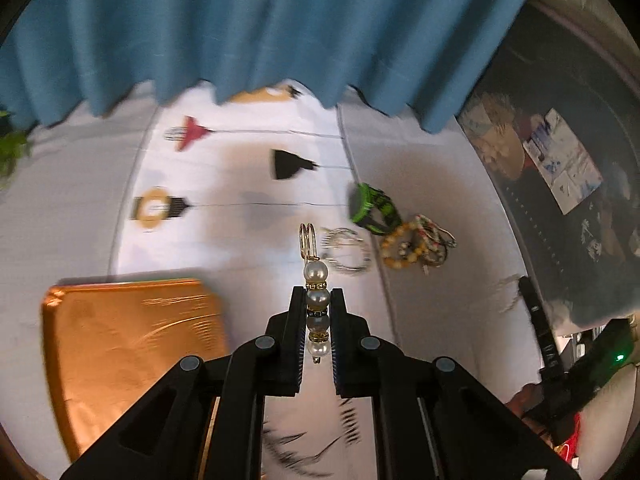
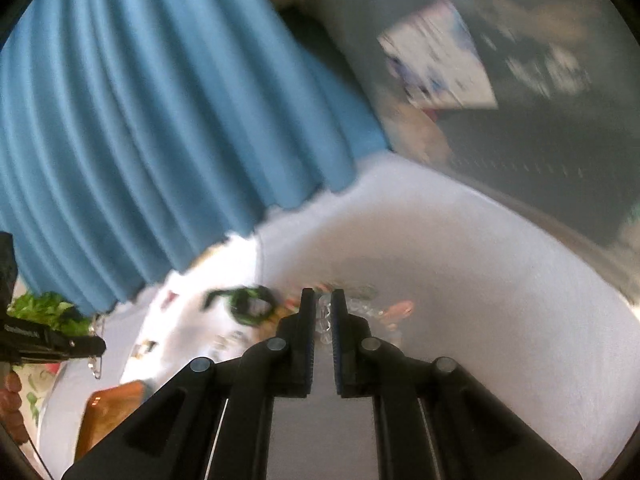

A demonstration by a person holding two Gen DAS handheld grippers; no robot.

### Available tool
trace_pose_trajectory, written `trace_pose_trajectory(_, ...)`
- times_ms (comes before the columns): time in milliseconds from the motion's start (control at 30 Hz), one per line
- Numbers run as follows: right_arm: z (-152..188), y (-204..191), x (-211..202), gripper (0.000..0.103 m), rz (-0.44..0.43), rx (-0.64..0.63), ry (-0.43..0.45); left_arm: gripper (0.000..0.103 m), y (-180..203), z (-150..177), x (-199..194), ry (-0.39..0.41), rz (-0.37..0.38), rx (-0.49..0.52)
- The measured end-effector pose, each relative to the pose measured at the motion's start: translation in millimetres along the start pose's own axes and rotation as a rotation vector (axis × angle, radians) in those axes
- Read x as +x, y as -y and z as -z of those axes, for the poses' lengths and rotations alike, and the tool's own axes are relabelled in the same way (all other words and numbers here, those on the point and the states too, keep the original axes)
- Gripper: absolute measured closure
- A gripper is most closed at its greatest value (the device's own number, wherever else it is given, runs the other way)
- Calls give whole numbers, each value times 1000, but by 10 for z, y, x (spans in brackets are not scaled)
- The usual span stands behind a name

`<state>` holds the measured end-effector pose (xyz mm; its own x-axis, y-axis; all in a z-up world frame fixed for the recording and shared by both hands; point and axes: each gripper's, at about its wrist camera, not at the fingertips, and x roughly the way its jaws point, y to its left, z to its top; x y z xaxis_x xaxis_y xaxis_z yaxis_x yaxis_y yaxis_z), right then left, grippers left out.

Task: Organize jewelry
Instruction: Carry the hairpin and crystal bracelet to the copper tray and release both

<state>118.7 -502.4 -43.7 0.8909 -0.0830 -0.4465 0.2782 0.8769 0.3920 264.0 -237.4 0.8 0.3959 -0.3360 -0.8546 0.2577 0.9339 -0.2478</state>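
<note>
Right wrist view: clear beads (image 2: 323, 316) (blurred) between jaws.

Tray (image 1: 128, 356): its 6 o'clock end hidden behind left gripper (image 1: 318, 292); lower left corner cut by the lens rim.

Pearl piece (image 1: 317, 304): lowest beads half sunk between the fingers (image 1: 298, 320), so its full length unclear.

Bracelet heap (image 1: 416, 244) at 2 o'clock: smeared, strands cannot be told apart.

Right view, heavy motion blur. Something clear and beaded (image 2: 323, 320) sits between the right gripper (image 2: 322, 294) fingers; what it is cannot be told. Green band (image 2: 250, 304) at 10 o'clock, smeared. Hand (image 2: 12, 412) at 8 o'clock cut by the edge.
</note>
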Motion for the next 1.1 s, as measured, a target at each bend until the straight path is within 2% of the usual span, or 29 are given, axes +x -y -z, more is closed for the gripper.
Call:
trace_pose_trajectory(100, -57, -361, -102, 95, -76, -40, 9, 94, -315, 81, -273, 40, -27, -24)
trace_pose_trajectory(233, 22, -920, -87, 95, -222, -59, -51, 94, -660, 245, -584, 95, -90, -26)
trace_pose_trajectory(333, 188, -1471, -47, 95, -339, -109, -116, 94, -958, 407, -742, 117, -133, -35)
trace_pose_trajectory(533, 609, -2314, -40, 95, -489, -236, -205, 94, -1553, 717, -820, 112, -157, -103)
trace_pose_trajectory(800, 1135, -2837, -45, 95, -541, -367, -287, 94, -1922, 946, -747, 103, -153, -140)
trace_pose_trajectory(1100, 1307, -2860, 135, 95, -523, -398, -345, 94, -1910, 1029, -581, 93, -187, -100)
